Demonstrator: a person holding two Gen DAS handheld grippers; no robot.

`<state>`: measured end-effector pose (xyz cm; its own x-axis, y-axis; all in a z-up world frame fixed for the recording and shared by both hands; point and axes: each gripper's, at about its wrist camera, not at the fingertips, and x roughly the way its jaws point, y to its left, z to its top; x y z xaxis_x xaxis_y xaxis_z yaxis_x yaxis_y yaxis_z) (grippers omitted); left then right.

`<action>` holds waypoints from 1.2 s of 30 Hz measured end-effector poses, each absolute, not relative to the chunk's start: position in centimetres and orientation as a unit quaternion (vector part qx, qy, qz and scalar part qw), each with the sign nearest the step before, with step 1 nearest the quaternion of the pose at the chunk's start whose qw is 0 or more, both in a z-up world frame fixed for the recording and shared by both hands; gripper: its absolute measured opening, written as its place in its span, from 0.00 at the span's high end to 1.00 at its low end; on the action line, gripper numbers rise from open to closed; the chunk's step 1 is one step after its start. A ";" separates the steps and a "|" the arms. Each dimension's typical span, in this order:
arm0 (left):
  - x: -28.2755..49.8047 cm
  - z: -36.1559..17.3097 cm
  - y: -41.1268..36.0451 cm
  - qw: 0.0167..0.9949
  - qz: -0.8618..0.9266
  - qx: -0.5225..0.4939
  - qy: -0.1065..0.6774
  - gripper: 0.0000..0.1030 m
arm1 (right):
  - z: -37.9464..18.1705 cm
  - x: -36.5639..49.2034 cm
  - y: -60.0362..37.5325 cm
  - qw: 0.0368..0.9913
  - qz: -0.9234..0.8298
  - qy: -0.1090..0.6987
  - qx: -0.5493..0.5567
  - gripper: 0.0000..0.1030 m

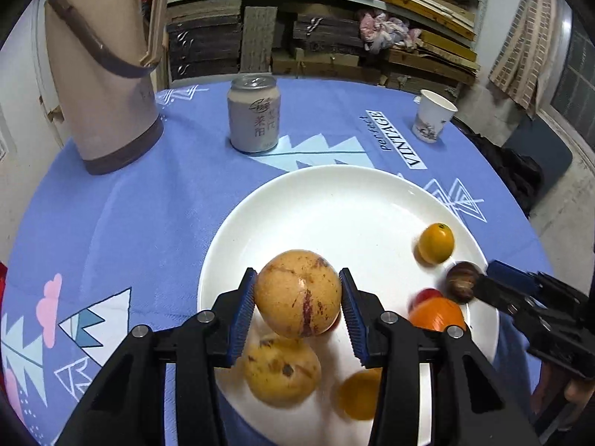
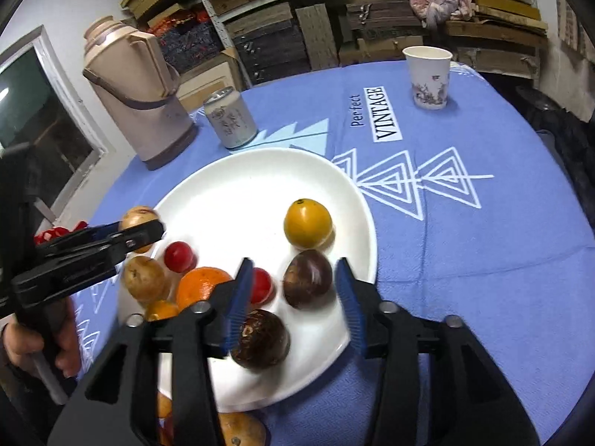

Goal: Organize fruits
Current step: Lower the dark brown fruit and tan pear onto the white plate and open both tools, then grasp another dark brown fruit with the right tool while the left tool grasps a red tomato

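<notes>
1. Left hand-held gripper (image 1: 297, 303): angled down over the near side of the white plate (image 1: 334, 193); a speckled yellow fruit (image 1: 297, 297) sits between its blue pads (image 1: 241, 316), touching or all but touching both; whether they press it cannot be told
2. Right hand-held gripper (image 2: 293, 304): angled down over the plate's near right part, jaws spread, pinching nothing; a dark brown fruit (image 2: 260, 338) lies against its left pad, a second dark fruit (image 2: 308, 278) just beyond the fingertips
3. Hand (image 2: 33, 338): seen from the right wrist camera, wrapped round the left gripper's handle at the frame's left edge
4. Fruits on the plate: small yellow-orange fruit (image 2: 308, 223) ahead of the right gripper; orange (image 2: 200, 284) and two red fruits (image 2: 180, 256) between the two grippers; another speckled yellow fruit (image 1: 280, 369) below the left gripper's jaws
5. Counter (image 1: 148, 204), blue cloth: beyond the plate stand a can (image 1: 254, 113), a beige thermos jug (image 1: 100, 70) and a paper cup (image 1: 431, 115)
</notes>
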<state>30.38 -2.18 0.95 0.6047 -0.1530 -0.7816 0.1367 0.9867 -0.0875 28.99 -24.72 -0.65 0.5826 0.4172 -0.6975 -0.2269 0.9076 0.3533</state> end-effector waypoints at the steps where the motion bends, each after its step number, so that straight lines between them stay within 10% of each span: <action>1: 30.4 1.0 -2.1 0.897 -0.080 -0.011 0.435 0.39 | -0.4 28.7 -25.0 0.885 0.185 0.408 0.124 0.36; 20: 21.5 4.3 -3.1 0.918 -0.103 0.022 0.382 0.15 | 2.8 20.3 -26.4 0.906 0.180 0.355 0.143 0.06; 36: 13.4 4.5 -2.7 0.924 -0.111 0.027 0.364 0.09 | 3.3 10.2 -25.6 0.933 0.136 0.321 0.091 0.05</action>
